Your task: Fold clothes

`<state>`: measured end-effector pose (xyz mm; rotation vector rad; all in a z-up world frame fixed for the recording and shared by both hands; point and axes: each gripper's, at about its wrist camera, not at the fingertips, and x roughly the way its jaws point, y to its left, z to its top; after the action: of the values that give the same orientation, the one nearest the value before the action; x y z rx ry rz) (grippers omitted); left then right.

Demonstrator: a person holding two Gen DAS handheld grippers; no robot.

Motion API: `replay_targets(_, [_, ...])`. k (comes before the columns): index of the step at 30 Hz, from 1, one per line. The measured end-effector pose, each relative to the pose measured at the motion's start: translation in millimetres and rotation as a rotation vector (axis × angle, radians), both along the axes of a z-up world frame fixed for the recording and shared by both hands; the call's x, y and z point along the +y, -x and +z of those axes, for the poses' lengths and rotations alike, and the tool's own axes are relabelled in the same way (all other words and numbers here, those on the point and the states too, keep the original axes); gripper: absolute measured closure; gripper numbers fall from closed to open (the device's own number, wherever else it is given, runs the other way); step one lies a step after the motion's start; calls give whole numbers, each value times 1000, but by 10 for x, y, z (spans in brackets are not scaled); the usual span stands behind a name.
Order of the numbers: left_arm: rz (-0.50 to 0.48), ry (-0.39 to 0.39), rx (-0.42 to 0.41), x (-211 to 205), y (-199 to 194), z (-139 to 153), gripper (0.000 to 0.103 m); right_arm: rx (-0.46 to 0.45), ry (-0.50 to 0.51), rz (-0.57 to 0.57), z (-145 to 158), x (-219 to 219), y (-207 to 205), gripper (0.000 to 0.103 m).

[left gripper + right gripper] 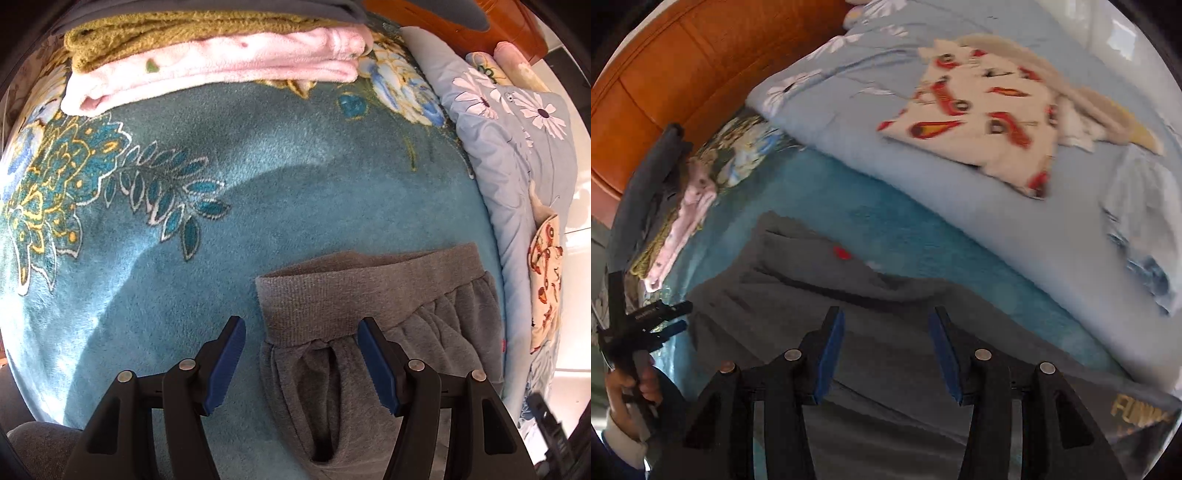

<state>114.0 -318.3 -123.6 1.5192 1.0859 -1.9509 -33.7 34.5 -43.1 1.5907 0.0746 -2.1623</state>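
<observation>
Grey sweatpants [369,332] lie flat on the teal floral blanket [221,221], their ribbed waistband [351,291] facing away from me. My left gripper [301,354] is open just above the left end of the waistband, nothing between its blue pads. The right wrist view shows the same grey sweatpants [812,295] with a small red tag. My right gripper [886,347] is open over the grey fabric, holding nothing. The left gripper [665,317] appears there at the far left, in a hand [628,387].
A stack of folded clothes, pink [221,70], olive [166,33] and dark grey, sits at the blanket's far edge. A light blue daisy quilt [517,155] runs along the right side, carrying a car-print garment [982,114]. The wooden headboard [683,66] stands behind.
</observation>
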Motion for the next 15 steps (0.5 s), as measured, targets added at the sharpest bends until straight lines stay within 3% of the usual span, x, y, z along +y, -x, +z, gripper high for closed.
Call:
replay_targets(5, [18,-29,-13,0,-20,-126,36,20,-66,179,-256,-1331,422,53])
replay_targets(7, [15,-29,8,2,-14,-131,36,10,-117,264,-404,-1660,518,46])
replay_targets(10, [10,-29,46,-8,4,-130,38,-17,-182,357,-650,-1905,598,44])
replay_targets(15, [28,-47,87,-83,26,-140,42,-105,-184,349,-882,-2008,668,44])
